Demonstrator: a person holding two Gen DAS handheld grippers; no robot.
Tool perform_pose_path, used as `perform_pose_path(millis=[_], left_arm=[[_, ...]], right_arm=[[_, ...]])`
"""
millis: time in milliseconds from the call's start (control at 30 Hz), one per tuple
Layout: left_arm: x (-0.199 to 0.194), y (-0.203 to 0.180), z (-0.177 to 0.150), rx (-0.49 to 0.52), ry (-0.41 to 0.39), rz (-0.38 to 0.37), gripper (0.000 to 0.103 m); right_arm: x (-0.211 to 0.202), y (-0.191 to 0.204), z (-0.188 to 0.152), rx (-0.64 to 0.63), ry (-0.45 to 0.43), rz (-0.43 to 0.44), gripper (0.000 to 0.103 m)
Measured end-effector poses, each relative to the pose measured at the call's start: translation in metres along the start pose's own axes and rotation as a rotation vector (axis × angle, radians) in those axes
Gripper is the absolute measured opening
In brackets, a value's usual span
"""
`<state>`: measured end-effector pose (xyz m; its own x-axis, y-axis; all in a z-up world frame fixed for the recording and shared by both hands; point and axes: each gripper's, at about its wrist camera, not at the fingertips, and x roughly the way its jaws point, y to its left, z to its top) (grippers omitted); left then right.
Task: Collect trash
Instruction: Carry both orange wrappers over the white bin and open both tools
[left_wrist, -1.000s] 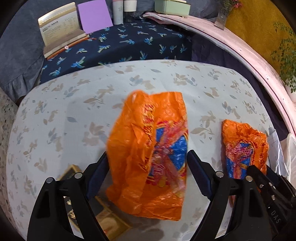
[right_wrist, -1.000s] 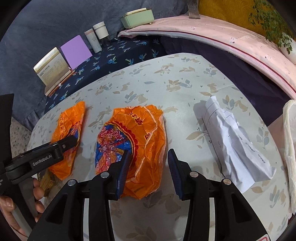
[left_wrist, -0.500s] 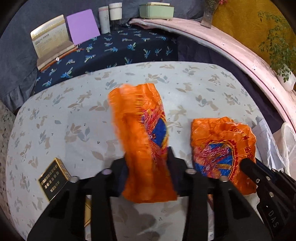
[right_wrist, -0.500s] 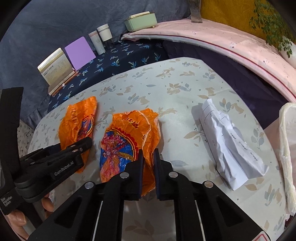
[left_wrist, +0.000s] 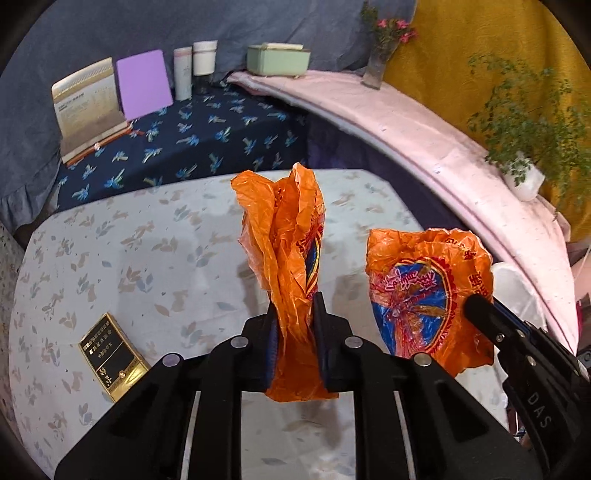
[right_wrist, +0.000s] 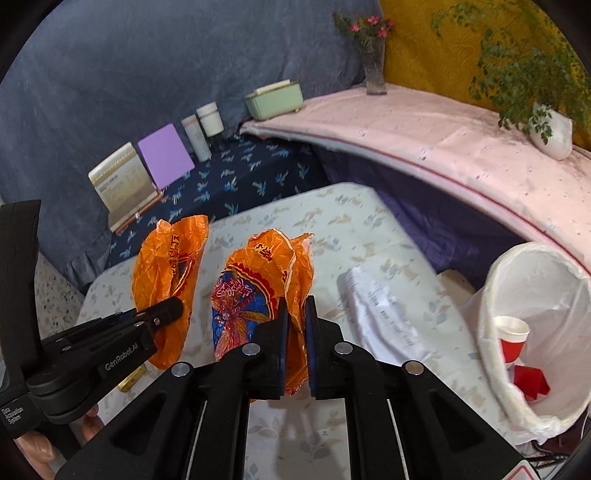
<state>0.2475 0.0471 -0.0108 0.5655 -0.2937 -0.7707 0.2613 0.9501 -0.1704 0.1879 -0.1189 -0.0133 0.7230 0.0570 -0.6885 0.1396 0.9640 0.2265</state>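
Two crumpled orange wrappers, one (left_wrist: 291, 258) clenched in the left tool (left_wrist: 293, 350) and the other (right_wrist: 258, 295) in the right tool (right_wrist: 295, 347), hang clear above the leaf-patterned counter (left_wrist: 147, 266). On the counter, a gold box (left_wrist: 110, 354) lies left of the left tool and a white paper (right_wrist: 384, 321) right of the right tool, before a lined bin (right_wrist: 546, 332). A second ago both wrappers lay flat between parted jaws, which have just closed.

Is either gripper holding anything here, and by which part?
Both are. The left gripper pinches one orange wrapper near its lower end; the right gripper pinches the other orange wrapper at its lower right edge. Both wrappers hang clear of the table.
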Motion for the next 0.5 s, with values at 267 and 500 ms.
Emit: perform_pose_path(millis=[267, 500], left_arm=[[-0.038, -0.063, 0.008, 0.071, -0.059, -0.082, 0.016], [-0.051, -0.124, 0.006, 0.140, -0.065, -0.154, 0.016]], right_arm=[[-0.059, -0.038, 0.019, 0.025, -0.112, -0.049, 0.008], [-0.098, -0.085, 0.020, 0.077, -0.169, -0.114, 0.008]])
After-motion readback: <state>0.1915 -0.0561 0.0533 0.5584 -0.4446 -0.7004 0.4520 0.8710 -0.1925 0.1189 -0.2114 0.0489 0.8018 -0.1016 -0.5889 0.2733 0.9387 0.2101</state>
